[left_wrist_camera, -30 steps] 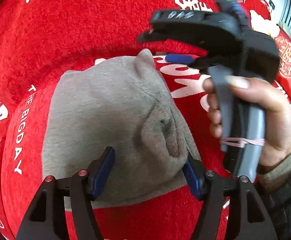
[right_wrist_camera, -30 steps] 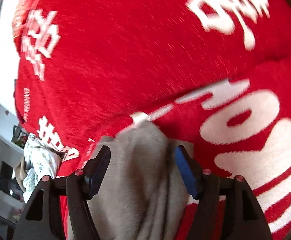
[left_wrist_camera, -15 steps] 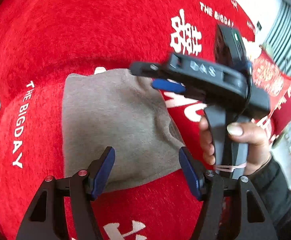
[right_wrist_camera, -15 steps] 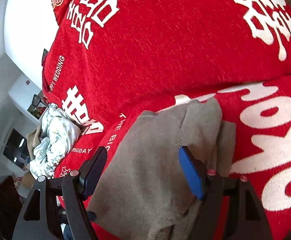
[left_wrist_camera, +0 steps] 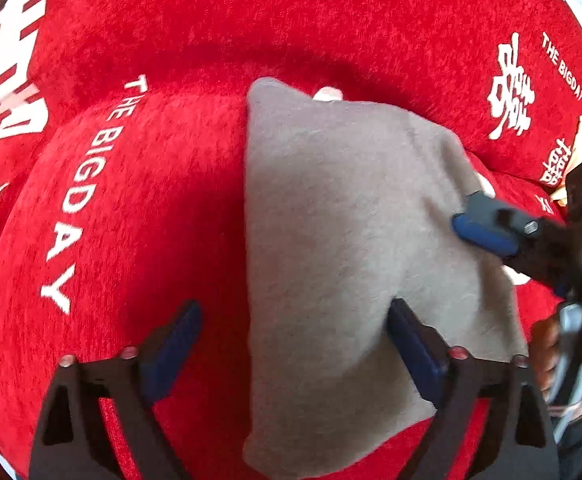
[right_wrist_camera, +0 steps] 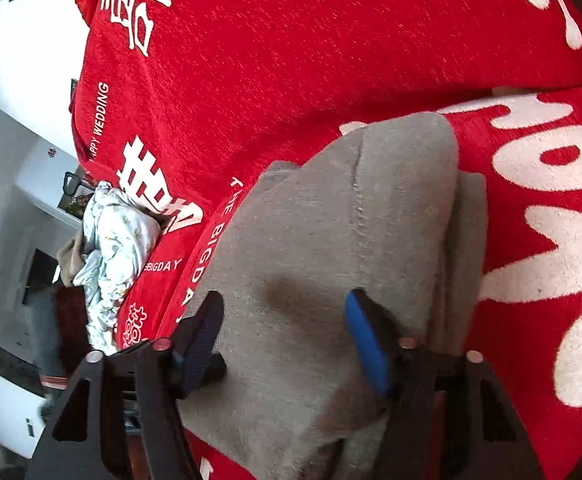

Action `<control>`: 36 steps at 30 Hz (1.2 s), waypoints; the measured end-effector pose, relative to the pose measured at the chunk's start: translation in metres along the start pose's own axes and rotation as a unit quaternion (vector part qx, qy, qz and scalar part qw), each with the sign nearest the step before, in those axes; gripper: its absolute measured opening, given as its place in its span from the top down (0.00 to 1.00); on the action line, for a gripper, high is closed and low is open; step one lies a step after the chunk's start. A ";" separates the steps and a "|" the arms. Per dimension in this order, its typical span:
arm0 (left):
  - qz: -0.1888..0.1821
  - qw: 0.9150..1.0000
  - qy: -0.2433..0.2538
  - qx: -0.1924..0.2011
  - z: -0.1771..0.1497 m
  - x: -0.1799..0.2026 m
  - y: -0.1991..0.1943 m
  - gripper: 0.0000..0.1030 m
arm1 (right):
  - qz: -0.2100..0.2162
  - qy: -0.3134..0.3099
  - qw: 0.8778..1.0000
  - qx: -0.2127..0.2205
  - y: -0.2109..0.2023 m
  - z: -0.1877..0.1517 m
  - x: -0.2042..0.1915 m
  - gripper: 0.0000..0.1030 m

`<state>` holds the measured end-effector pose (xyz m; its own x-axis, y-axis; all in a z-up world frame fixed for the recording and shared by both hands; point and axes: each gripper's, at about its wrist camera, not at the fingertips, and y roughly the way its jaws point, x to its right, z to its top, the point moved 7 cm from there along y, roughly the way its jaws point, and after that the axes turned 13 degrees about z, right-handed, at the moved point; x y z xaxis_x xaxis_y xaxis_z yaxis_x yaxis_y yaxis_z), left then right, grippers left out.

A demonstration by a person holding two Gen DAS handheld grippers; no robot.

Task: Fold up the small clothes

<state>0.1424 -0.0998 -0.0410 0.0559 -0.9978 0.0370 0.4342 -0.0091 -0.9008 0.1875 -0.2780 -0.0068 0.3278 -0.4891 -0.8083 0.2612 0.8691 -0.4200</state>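
A grey folded garment (left_wrist_camera: 343, 240) lies flat on the red cover (left_wrist_camera: 163, 208). In the left wrist view my left gripper (left_wrist_camera: 291, 340) hangs just above it with its jaws opening wide. The garment's left edge runs between the fingers and the right finger sits over the cloth, gripping nothing. My right gripper (left_wrist_camera: 471, 216), in a person's hand, reaches the garment's right edge. In the right wrist view the right gripper (right_wrist_camera: 283, 336) is low over the garment (right_wrist_camera: 331, 220), its jaws closing, with flat cloth between them and nothing pinched.
The red cover (right_wrist_camera: 291, 60) carries white lettering and drapes over a rounded cushion. A crumpled heap of pale printed clothes (right_wrist_camera: 111, 240) lies off its left end. Beyond that are a white wall and dark furniture.
My left gripper let go of the raised fold, spread its jaws and slid to the garment's left edge. The right gripper came down onto the cloth and narrowed. The garment now lies flatter.
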 end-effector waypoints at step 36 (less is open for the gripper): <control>-0.045 0.998 -0.006 -0.048 0.061 0.022 0.043 0.00 | -0.111 0.041 0.991 0.070 -0.016 0.011 0.048 0.02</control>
<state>0.2169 -0.1181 -0.0531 0.0321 -0.9917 0.1247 0.3507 -0.1056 -0.9305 0.2089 -0.3155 -0.0341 0.1750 -0.6545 -0.7355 0.4430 0.7195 -0.5349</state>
